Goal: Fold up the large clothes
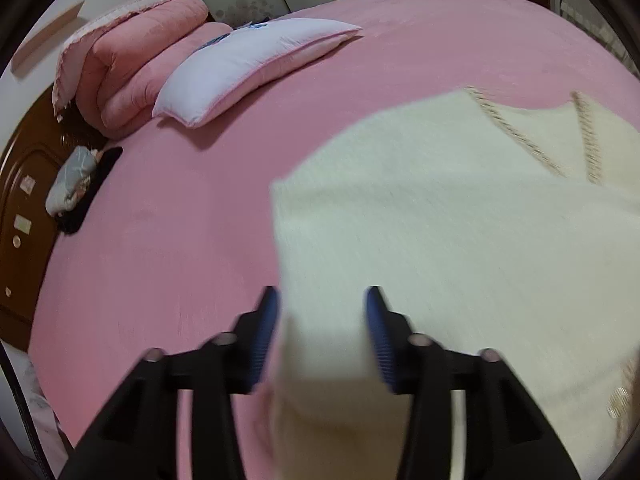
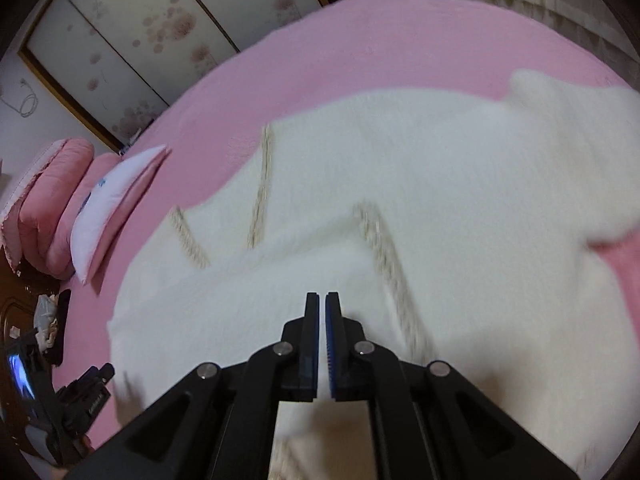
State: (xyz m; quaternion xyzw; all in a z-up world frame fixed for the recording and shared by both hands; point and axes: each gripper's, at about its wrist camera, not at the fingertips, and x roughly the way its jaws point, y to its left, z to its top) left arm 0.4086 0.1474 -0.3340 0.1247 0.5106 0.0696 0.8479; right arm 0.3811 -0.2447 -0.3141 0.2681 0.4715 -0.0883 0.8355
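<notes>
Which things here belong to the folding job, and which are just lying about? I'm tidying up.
Job:
- cream garment
- left gripper, jaws open
- right gripper, jaws shut

Lying about:
- white pillow
- pink quilt
- grey bundle

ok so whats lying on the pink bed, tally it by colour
cream: 1, the garment with braided trim, spread flat
white: 1, the pillow
pink: 1, the folded quilt behind the pillow
grey and black: 1, a small heap of clothes at the bed's edge, too small to split
total: 4
</notes>
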